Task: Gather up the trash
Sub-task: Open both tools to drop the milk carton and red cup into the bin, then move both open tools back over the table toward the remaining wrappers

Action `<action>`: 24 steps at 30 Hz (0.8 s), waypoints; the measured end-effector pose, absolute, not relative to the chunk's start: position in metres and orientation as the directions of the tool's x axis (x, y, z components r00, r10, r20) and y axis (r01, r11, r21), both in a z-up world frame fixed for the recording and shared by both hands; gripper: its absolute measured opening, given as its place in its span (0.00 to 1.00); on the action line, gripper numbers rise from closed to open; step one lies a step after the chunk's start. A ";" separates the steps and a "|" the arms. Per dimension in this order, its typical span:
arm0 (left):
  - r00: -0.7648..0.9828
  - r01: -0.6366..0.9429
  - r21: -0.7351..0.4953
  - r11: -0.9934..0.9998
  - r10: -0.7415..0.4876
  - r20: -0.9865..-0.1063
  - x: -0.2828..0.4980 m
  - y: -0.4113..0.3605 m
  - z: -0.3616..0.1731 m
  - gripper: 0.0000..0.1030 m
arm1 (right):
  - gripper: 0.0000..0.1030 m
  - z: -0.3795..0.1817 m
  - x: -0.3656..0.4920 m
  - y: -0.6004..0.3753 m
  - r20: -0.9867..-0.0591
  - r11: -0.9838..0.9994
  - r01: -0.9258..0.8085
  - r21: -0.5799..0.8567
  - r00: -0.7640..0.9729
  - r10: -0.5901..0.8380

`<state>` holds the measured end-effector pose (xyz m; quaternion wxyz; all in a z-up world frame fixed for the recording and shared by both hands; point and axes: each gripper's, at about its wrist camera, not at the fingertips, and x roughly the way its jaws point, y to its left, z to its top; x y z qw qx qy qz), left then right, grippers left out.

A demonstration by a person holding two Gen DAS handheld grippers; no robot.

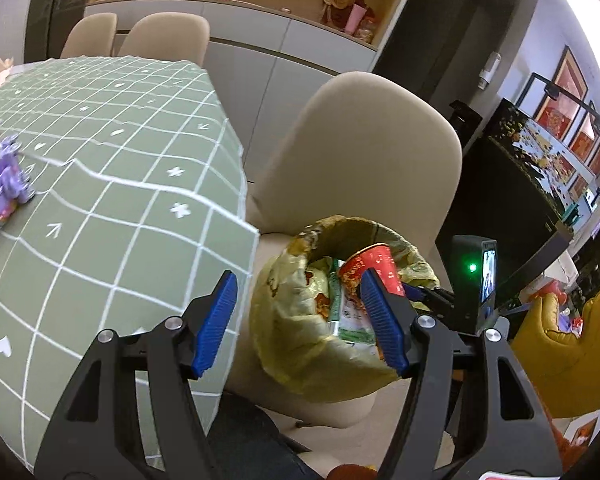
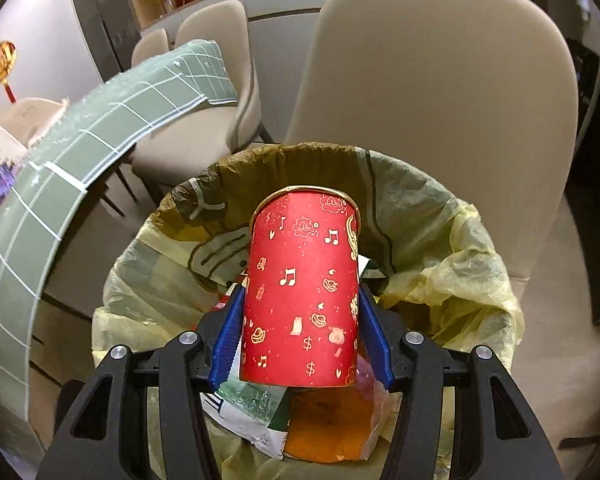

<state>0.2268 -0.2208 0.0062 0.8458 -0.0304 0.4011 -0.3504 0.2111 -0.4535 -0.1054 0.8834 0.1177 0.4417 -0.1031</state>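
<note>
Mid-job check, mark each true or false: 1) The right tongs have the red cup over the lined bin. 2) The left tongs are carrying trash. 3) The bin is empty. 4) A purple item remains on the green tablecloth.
1) True: the red cup sits between the right tongs above the bin.
2) False: the left tongs are open with nothing between them.
3) False: wrappers already lie in the yellow liner.
4) True: the purple item sits on the tablecloth.
</note>
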 end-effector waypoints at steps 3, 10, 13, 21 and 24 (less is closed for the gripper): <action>0.433 0.561 -0.344 0.753 -0.621 -0.653 0.228 -0.214 0.008 0.59 | 0.52 -0.103 0.206 -0.452 -0.799 0.942 0.313 0.124 0.594 -0.092; 0.453 0.559 -0.352 0.751 -0.632 -0.629 0.224 -0.195 0.017 0.61 | 0.56 -0.069 0.183 -0.440 -0.730 0.945 0.317 0.078 0.663 -0.162; 0.461 0.548 -0.358 0.756 -0.631 -0.624 0.222 -0.185 0.021 0.62 | 0.56 -0.049 0.168 -0.431 -0.695 0.950 0.301 0.081 0.700 -0.162; 0.502 0.528 -0.359 0.770 -0.623 -0.600 0.217 -0.139 0.033 0.63 | 0.56 0.003 0.160 -0.374 -0.632 0.982 0.174 0.078 0.770 -0.087; 0.537 0.498 -0.362 0.788 -0.608 -0.585 0.219 -0.106 0.038 0.63 | 0.56 0.021 0.163 -0.342 -0.596 0.991 0.102 0.081 0.802 -0.034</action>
